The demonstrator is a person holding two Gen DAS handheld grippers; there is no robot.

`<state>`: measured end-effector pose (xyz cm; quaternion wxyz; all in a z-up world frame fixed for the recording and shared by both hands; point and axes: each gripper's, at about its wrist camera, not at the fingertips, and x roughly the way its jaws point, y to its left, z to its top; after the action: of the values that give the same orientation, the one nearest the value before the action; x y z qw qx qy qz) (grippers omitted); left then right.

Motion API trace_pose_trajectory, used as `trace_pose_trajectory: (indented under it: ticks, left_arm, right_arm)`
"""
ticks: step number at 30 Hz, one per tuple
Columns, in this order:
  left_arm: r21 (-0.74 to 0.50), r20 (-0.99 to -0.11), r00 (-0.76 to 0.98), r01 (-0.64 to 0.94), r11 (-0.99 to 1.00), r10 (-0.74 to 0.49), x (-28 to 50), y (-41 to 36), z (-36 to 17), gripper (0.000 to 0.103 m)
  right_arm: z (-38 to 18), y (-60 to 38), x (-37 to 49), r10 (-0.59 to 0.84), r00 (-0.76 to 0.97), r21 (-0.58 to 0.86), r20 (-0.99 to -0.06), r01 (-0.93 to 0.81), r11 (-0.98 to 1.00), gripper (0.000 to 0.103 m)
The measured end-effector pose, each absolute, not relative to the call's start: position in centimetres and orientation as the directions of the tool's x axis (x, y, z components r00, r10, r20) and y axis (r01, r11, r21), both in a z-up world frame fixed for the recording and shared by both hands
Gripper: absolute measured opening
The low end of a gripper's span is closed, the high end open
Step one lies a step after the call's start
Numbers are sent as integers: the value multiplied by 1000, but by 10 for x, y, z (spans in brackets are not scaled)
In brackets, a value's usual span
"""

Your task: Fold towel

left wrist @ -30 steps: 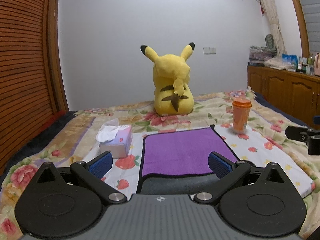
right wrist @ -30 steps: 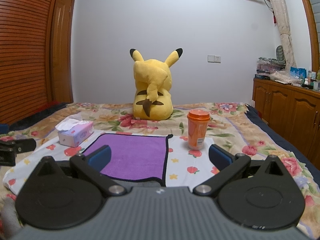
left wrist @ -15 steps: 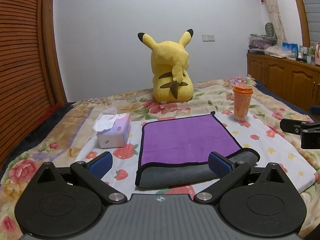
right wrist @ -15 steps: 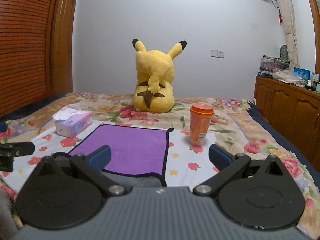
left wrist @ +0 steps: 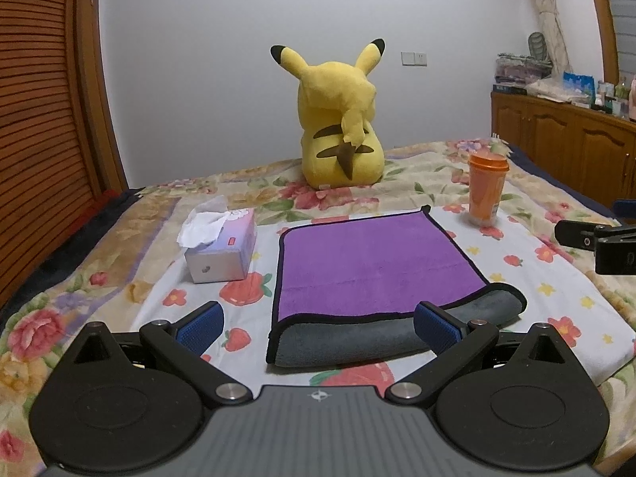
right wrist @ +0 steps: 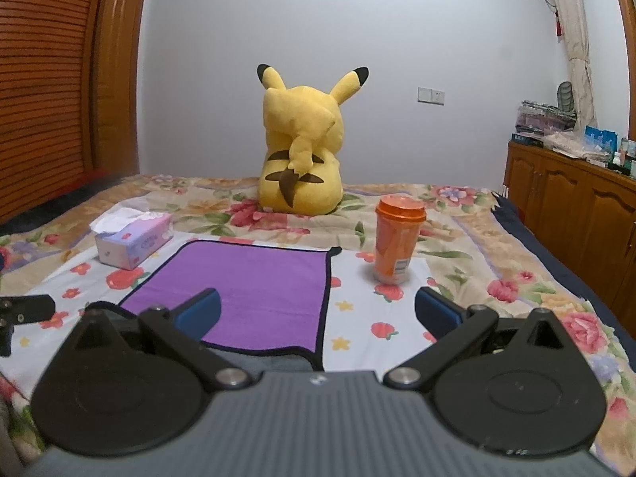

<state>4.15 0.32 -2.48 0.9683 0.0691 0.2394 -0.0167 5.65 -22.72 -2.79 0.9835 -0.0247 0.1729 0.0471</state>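
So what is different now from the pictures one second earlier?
Both tongs, left and right, drew back from the towel and rose; more of its gray folded near edge shows. Both remain open, holding nothing. Towel, tissue box, cup and plush toy stayed put.

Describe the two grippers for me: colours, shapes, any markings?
Both look alike. The left gripper and right gripper have black linkage arms with silver pivot pins, blue ribbed finger pads, two round black discs and a grey ribbed body with a small emblem. No cables or sleeves show.
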Motion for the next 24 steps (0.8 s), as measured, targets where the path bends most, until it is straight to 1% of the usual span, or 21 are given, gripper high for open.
trace_pose_trajectory:
  ticks: [20,24]
  left_arm:
    - [103,-524,851,22,994,36,85,31,-36,102]
    - [85,-541,841,30,996,21,94,36,-40,102]
  right_arm:
    - [-38,-232,96,90,908,-12,-408,-105,994,103]
    - [-40,-233,102,96,903,-13,-420,-112,994,103]
